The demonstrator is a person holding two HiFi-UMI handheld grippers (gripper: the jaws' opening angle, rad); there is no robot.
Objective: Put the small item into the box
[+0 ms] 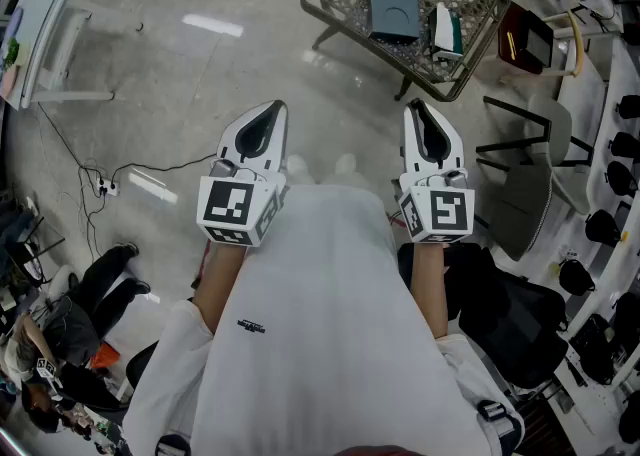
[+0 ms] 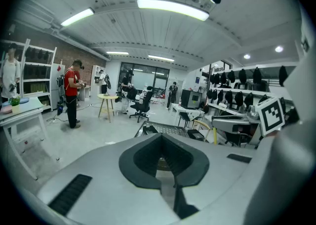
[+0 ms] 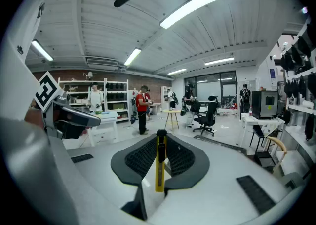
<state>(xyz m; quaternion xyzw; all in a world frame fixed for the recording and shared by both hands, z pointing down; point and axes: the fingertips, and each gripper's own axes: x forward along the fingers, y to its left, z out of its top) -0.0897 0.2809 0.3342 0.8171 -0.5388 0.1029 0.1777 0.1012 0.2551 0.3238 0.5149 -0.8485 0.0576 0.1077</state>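
I hold both grippers up in front of my chest, above the floor. The right gripper (image 1: 417, 109) (image 3: 159, 156) is shut on a thin yellow item with a black top (image 3: 159, 167), which stands upright between its black pads. The item does not show in the head view. The left gripper (image 1: 271, 110) (image 2: 166, 166) is shut with nothing between its pads. Ahead of both, a grey-blue box (image 1: 392, 2) lies on a wire mesh table (image 1: 350, 6) (image 2: 166, 129), with a small white and green carton (image 1: 446, 32) beside it.
A grey chair (image 1: 535, 159) and black gear stand at the right. A cable with a power strip (image 1: 103, 185) runs over the floor at the left, near a white table (image 1: 40, 29). Black bags lie beside my legs. A person in red (image 2: 72, 93) and others stand farther off.
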